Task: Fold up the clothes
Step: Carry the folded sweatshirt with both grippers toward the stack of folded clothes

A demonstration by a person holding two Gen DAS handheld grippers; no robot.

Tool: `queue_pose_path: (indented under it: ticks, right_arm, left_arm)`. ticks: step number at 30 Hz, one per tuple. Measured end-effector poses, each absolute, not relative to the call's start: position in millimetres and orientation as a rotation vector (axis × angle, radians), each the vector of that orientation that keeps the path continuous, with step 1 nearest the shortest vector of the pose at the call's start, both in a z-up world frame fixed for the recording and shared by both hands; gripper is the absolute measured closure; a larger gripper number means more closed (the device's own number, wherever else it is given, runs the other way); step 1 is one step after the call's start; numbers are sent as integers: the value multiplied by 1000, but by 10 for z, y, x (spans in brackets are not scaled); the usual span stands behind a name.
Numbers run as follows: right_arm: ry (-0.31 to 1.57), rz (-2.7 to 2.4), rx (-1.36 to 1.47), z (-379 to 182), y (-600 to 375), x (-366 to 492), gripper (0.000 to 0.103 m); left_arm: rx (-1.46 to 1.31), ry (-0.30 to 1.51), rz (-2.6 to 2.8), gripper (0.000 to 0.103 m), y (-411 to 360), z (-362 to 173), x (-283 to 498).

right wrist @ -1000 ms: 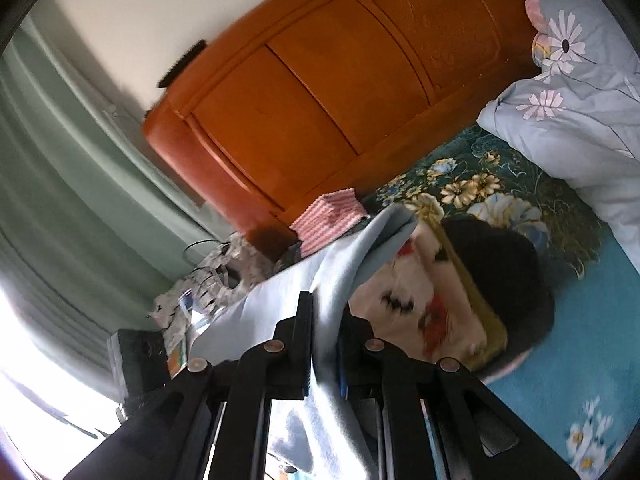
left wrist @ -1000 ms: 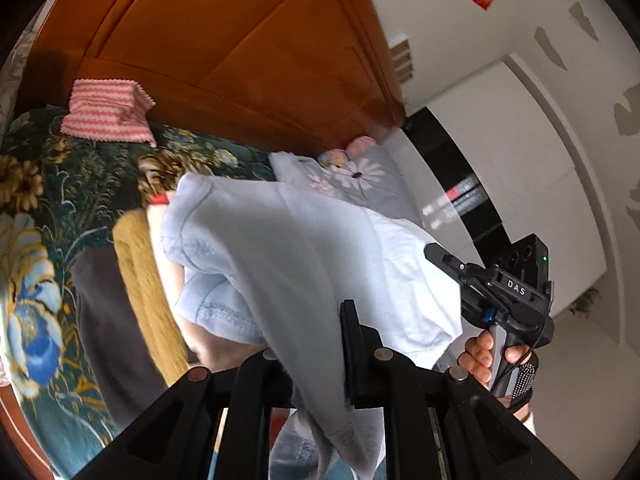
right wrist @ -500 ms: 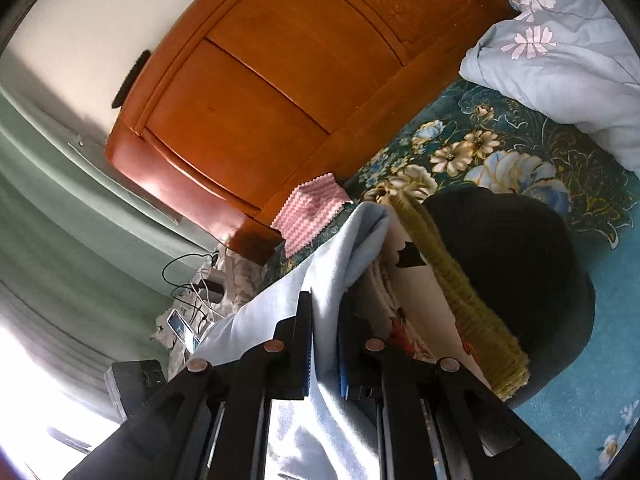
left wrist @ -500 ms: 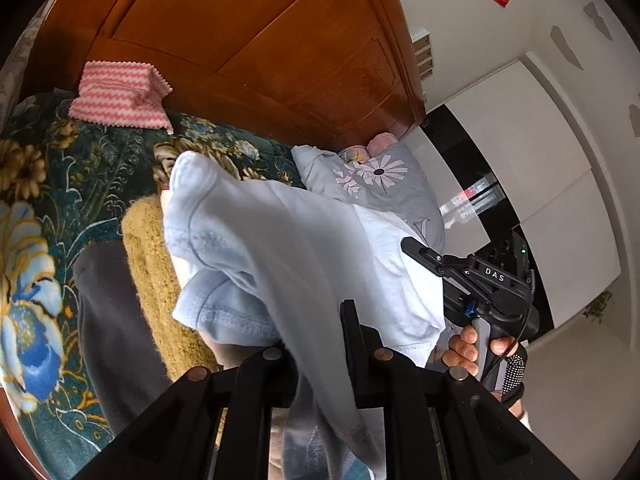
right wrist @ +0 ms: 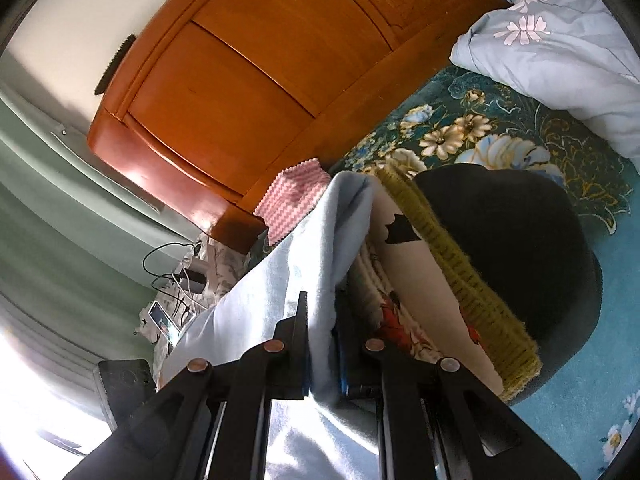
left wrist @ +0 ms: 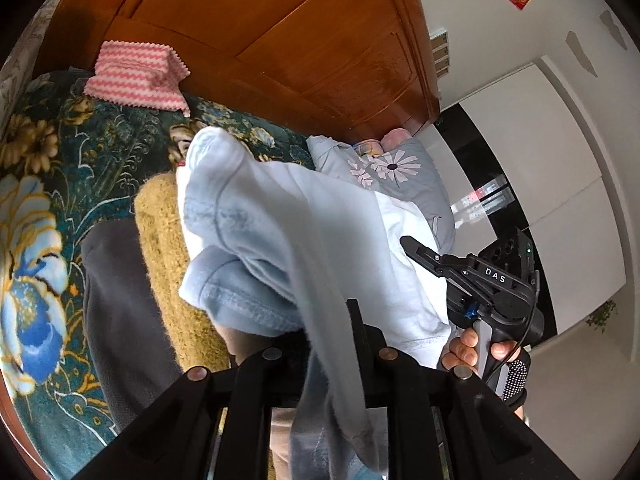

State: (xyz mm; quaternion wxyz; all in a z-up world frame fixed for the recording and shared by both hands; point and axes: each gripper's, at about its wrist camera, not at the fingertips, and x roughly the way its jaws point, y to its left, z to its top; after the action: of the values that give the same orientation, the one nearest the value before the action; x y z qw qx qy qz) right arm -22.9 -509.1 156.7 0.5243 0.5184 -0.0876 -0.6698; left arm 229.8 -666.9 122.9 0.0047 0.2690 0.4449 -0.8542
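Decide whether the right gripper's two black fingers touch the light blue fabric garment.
Touching. The right wrist view shows the right gripper shut on the light blue garment, pinched between both fingers.

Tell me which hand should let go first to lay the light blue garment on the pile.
Probably the left. The left tongs pinch only a hanging strip, while the right tongs clamp the light blue garment directly over the folded pile, so they can guide it down.

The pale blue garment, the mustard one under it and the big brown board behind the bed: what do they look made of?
The pale blue garment looks like soft fleecy cotton: matte, with stitched seams, draping limply. The mustard garment seems a chunky knit, wool or acrylic: fuzzy, ribbed surface. The board appears varnished wood: orange-brown, panelled, glossy highlights.
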Motion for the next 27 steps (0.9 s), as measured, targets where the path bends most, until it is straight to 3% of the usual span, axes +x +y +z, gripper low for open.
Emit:
queue_pose_path:
  ticks: [6,10,15,27]
  right_arm:
    - [-229,-1570,1169,1753,-5098,-188,95]
    - [-160,-1636,1223,1633,-5147,-199,95]
    - [-242,-1602,1239,1534,-5102,-267,95]
    - [-405,-1448,1096,1953,-4543,-85,95]
  left_arm:
    - [818,1295,-2726,87,-6553,1363,2307]
    - [859,1321,-2688,88,-6584,1256,2263]
    - [825,1333,-2703,88,-6596,1276,2327]
    - [751,1195,-2901,88,-6034,1995,2644]
